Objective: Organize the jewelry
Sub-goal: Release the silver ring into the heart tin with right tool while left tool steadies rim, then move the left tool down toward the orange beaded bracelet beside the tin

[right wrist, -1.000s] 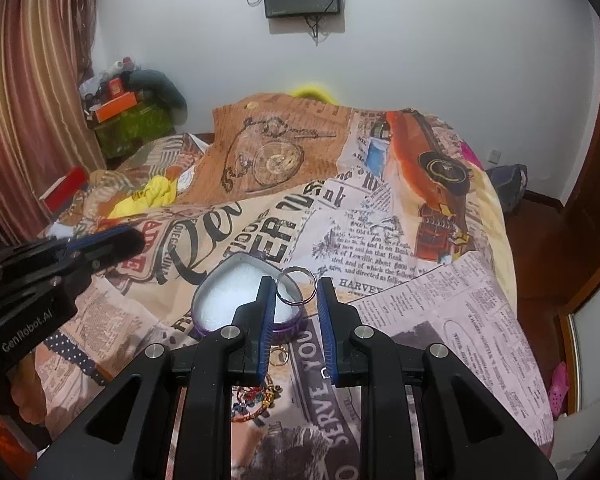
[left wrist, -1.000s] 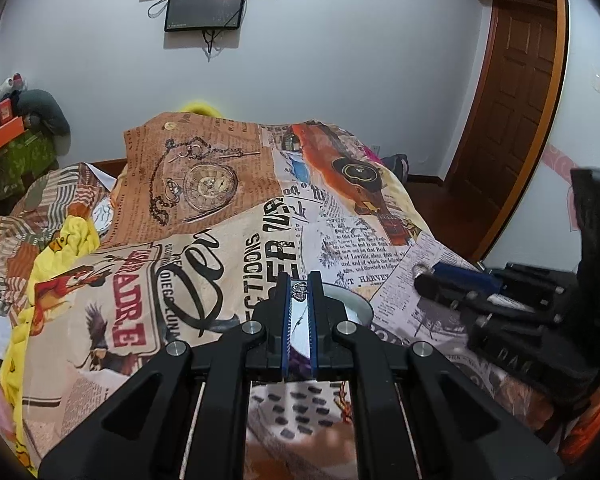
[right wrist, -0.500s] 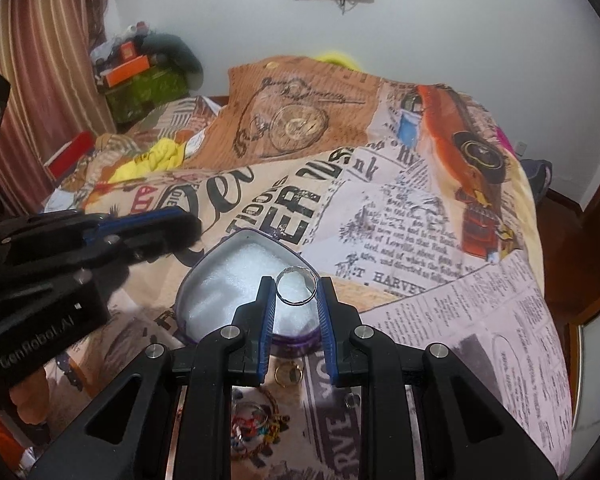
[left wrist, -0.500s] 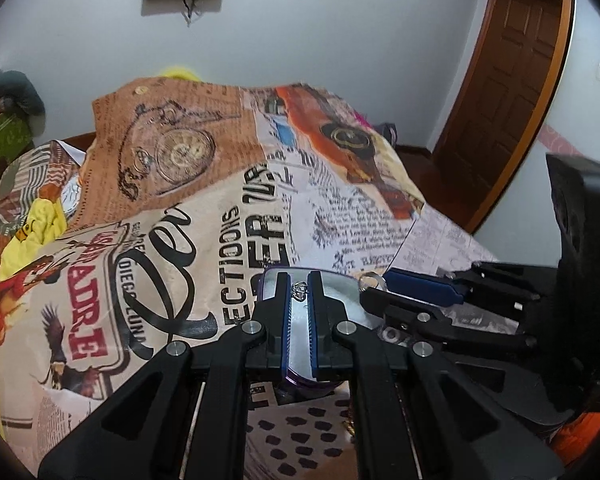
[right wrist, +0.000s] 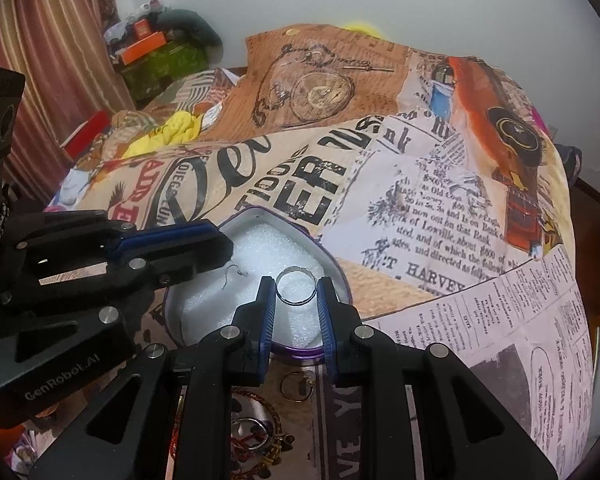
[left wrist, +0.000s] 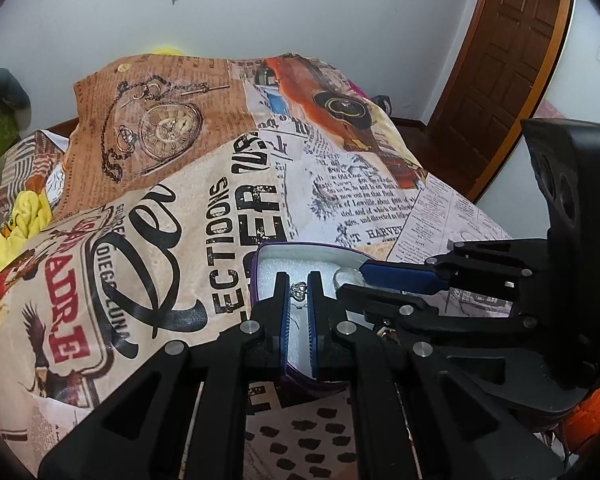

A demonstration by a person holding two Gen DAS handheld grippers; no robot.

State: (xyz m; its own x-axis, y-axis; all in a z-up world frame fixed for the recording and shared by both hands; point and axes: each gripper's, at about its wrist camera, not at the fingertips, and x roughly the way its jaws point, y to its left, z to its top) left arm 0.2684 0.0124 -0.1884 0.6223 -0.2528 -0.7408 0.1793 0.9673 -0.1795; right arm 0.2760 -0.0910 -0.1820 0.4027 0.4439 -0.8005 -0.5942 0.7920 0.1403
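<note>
The right gripper (right wrist: 296,290) is clamping a plain silver ring (right wrist: 295,289) and the left gripper (left wrist: 299,291) is pinching a small silver earring (left wrist: 299,290), both directly above the heart-shaped purple box with white foam lining (right wrist: 260,250).

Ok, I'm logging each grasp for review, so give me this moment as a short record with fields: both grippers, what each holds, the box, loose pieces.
left gripper: shut on small silver earring, over the box
right gripper: shut on silver ring, over the box
box: purple heart-shaped box, white foam lining, on the printed bedspread
loose pieces: gold hoop and tangled bracelets on the bedspread near the box
</note>
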